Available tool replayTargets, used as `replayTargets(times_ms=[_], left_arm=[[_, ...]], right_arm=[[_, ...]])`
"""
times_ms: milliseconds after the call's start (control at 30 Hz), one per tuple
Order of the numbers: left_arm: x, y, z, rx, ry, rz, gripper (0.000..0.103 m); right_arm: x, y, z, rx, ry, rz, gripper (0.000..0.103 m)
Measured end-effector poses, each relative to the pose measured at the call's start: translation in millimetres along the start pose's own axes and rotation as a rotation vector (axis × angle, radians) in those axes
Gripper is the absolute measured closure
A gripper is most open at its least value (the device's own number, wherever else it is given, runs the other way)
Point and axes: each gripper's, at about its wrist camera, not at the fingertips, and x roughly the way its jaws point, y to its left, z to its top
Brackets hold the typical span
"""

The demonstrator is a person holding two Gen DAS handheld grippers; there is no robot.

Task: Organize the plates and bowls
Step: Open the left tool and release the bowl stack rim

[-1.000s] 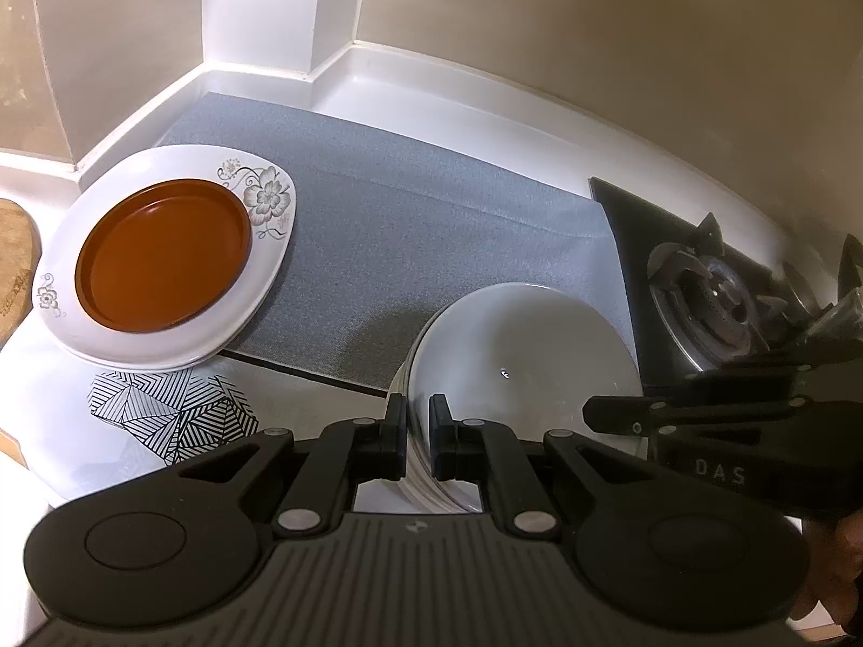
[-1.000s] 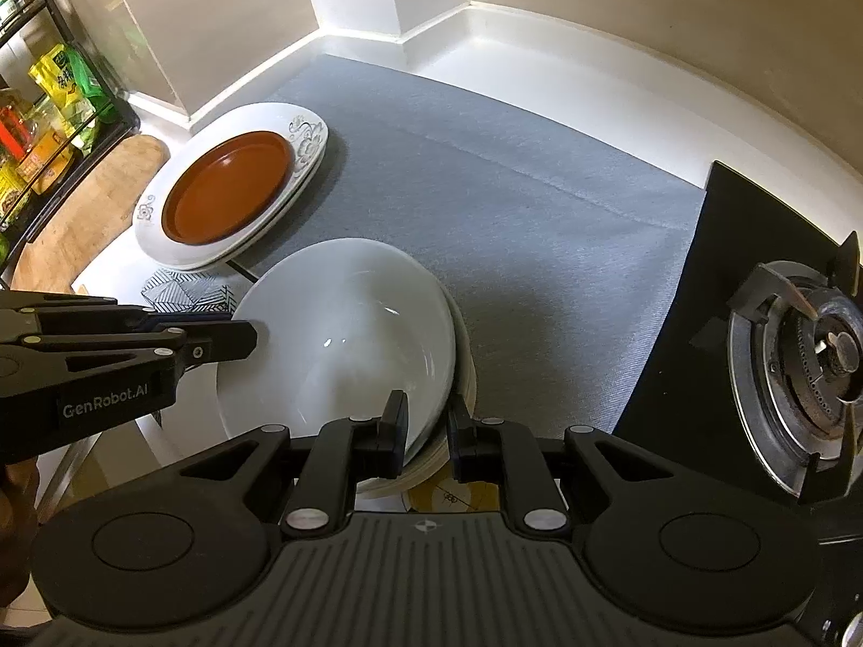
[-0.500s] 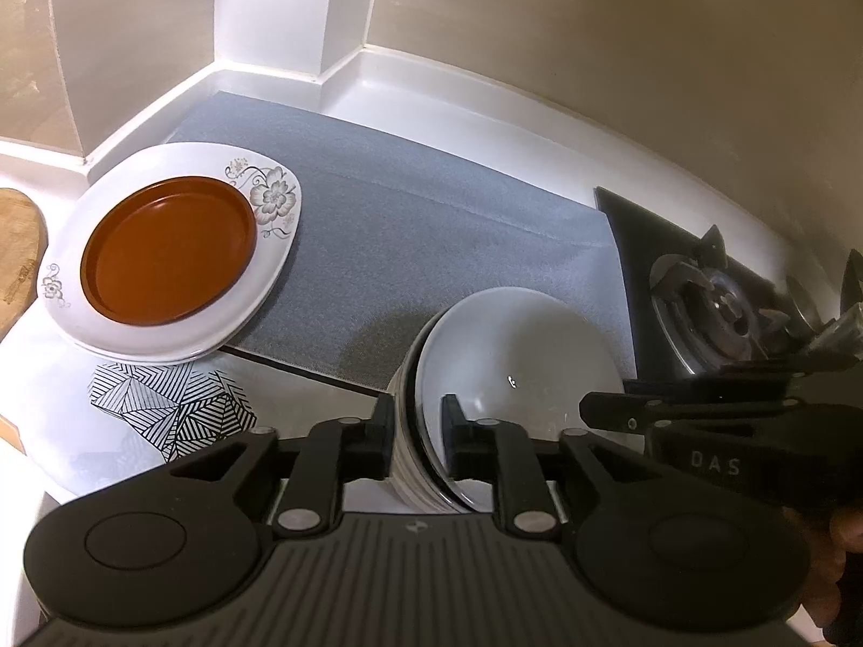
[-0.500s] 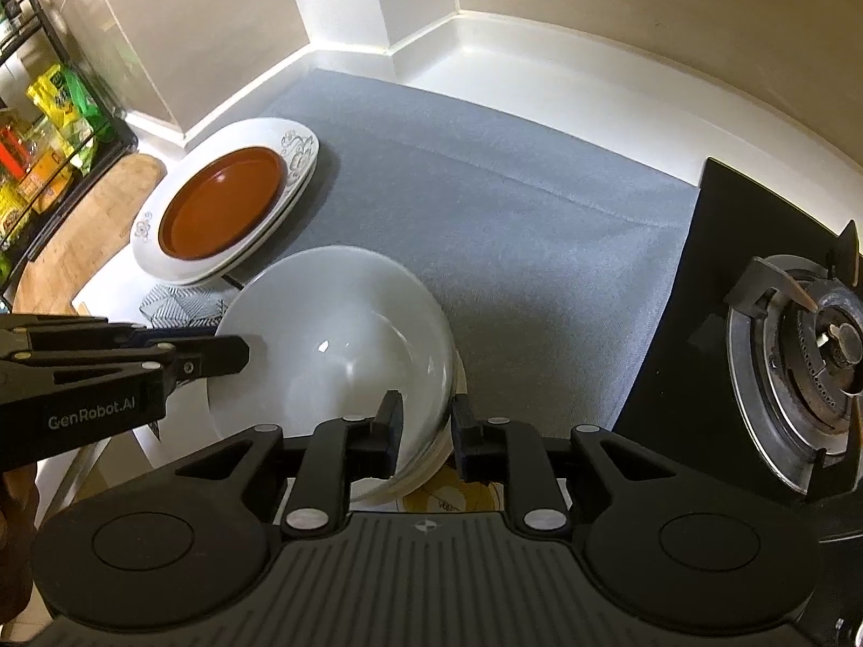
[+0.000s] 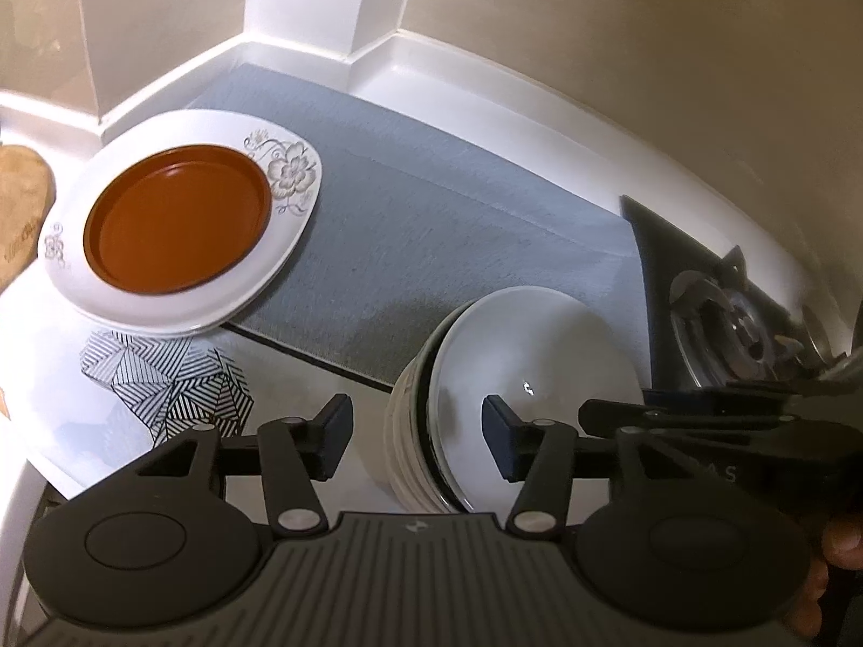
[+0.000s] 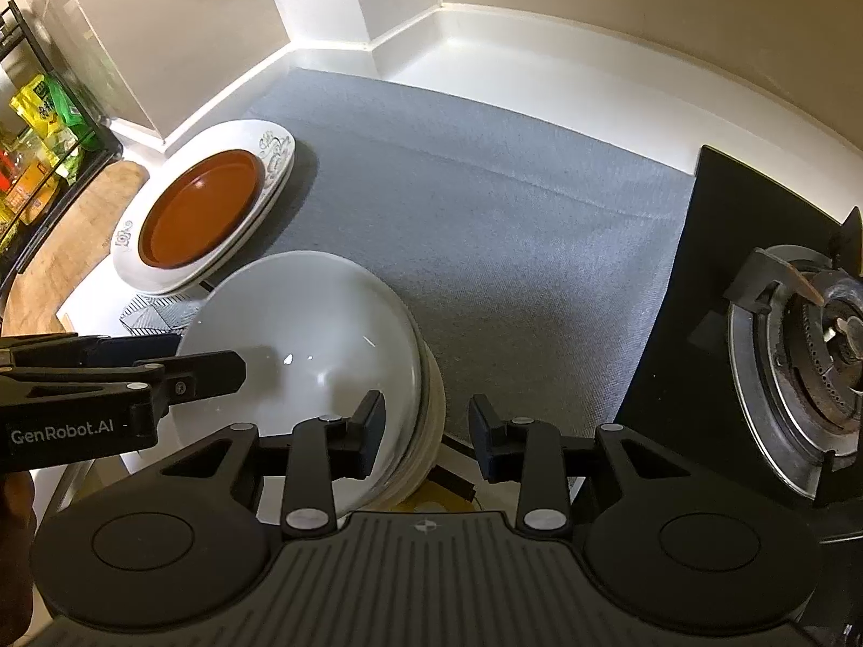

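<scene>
Both grippers have just been opening. The left gripper and right gripper each straddle a rim of the stacked white bowls, pads clear, gripping nothing. Beyond the bowls a grey mat covers the white table. The brown plate on white plates sits far left; the gas burner is right, in a beige-walled corner.
</scene>
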Motion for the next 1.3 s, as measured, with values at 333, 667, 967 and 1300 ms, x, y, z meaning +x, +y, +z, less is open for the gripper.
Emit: replayTargets(times_ms=[333, 667, 967, 1300], left_arm=[[-2.7, 0.1, -3.2, -0.004, -0.004, 0.0, 0.037], [3.6, 0.8, -1.8, -0.005, 0.007, -0.026, 0.032], [18.9, -2.6, 1.9, -0.034, 0.037, -0.047, 0.032], [32.5, 0.4, -1.2, -0.061, 0.085, -0.054, 0.031]], right_arm=[[0.6, -0.7, -0.2, -0.013, -0.009, 0.011, 0.066], [7.4, -3.4, -1.8, 0.009, 0.019, 0.002, 0.066], [17.8, -4.2, 4.9, 0.01, 0.084, 0.02, 0.065], [30.7, -12.4, 13.8, 0.048, 0.14, 0.063, 0.055]])
